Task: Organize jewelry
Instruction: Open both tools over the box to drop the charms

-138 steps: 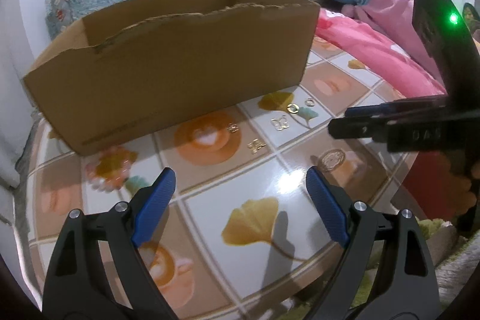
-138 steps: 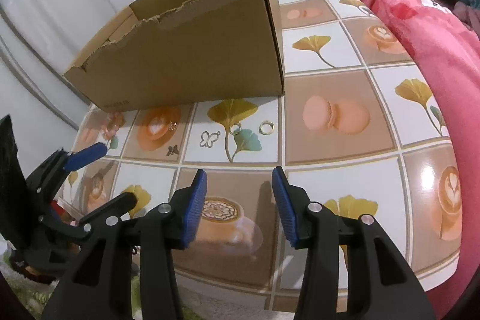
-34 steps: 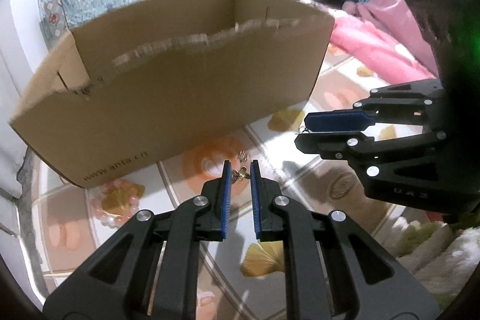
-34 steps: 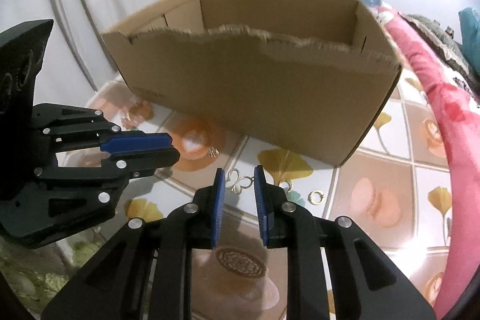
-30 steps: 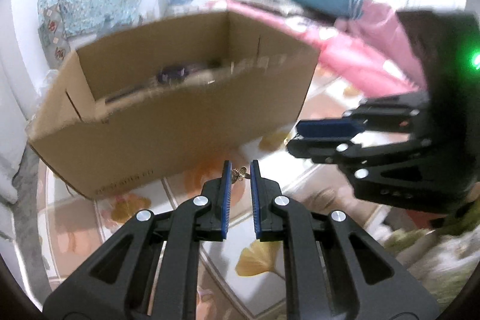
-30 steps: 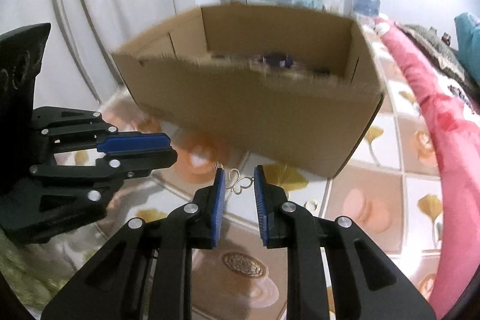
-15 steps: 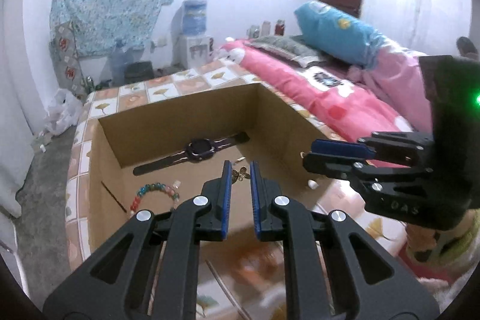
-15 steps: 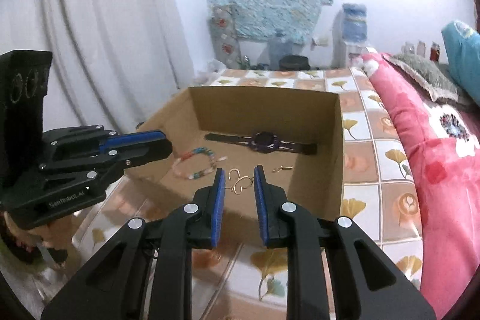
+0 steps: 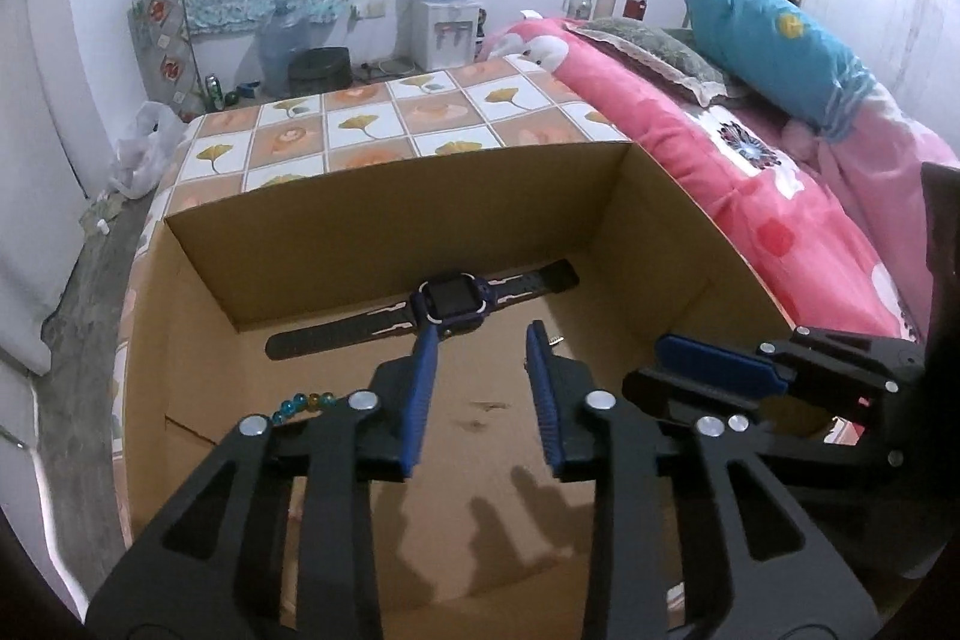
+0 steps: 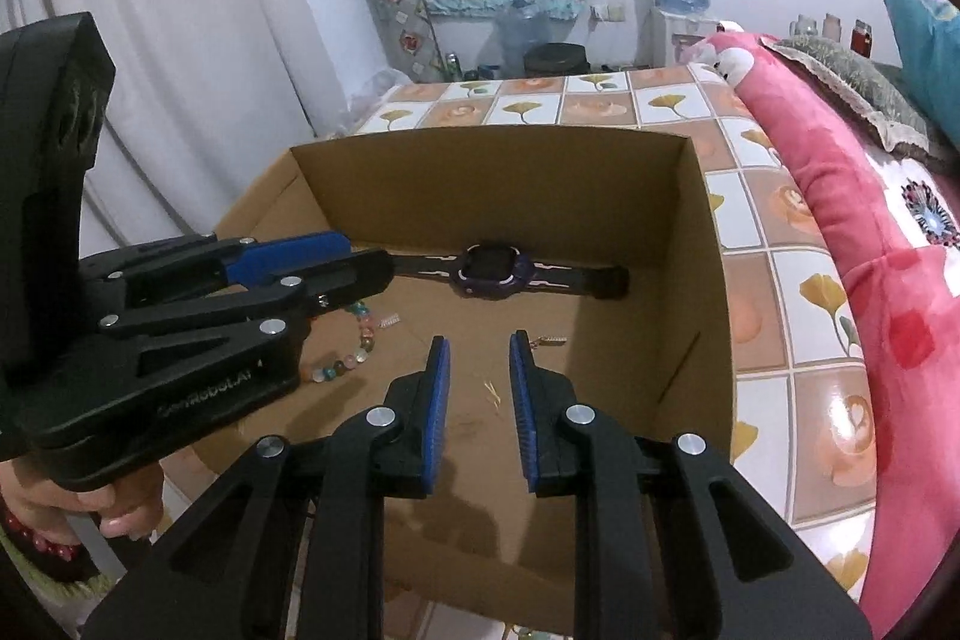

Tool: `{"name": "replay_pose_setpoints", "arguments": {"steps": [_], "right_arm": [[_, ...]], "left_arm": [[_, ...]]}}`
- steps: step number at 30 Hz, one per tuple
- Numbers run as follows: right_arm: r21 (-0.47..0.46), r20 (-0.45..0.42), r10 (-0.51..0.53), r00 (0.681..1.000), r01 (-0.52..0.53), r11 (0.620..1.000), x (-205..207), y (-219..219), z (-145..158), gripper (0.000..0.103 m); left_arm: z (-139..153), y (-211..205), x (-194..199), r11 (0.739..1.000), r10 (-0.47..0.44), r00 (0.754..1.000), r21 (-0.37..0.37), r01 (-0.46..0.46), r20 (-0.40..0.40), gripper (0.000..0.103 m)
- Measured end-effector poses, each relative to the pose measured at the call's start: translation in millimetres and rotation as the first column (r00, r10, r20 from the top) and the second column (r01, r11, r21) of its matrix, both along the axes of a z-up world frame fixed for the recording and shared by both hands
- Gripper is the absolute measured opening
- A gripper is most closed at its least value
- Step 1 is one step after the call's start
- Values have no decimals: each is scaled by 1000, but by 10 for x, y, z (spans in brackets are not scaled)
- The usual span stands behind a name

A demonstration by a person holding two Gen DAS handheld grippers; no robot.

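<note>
Both tools now over cardboard box (image 9: 384,220); left tool (image 9: 480,388), right tool (image 10: 474,388) opening, charms gone.

Both wrist views look steeply down into the open cardboard box (image 9: 384,220) from close above – left camera beside right, sharing the watch (image 10: 492,274).
</note>
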State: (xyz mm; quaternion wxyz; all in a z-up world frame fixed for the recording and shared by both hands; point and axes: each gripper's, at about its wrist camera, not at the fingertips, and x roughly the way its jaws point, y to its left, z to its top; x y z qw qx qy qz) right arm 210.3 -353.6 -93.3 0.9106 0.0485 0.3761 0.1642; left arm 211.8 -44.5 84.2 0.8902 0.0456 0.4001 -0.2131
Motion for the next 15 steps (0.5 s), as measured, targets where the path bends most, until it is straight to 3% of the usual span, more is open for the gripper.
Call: {"name": "replay_pose_setpoints", "arguments": {"steps": [2,6,15], "right_arm": [[3,-3,-3,1000,3,1000,-29,-5,-12,29],[19,-7,-10,1000,10,1000,-70,-33,-10,30],[56,40,-10,999,8,998,-367,-60,149,35]], "left_arm": [[-9,-4,-9,1000,5,1000,14,-5,9,39],[-14,36,-35,1000,24,1000,6,-24,0,40],[132,213,-346,998,51,998,-38,-50,27,55]]}}
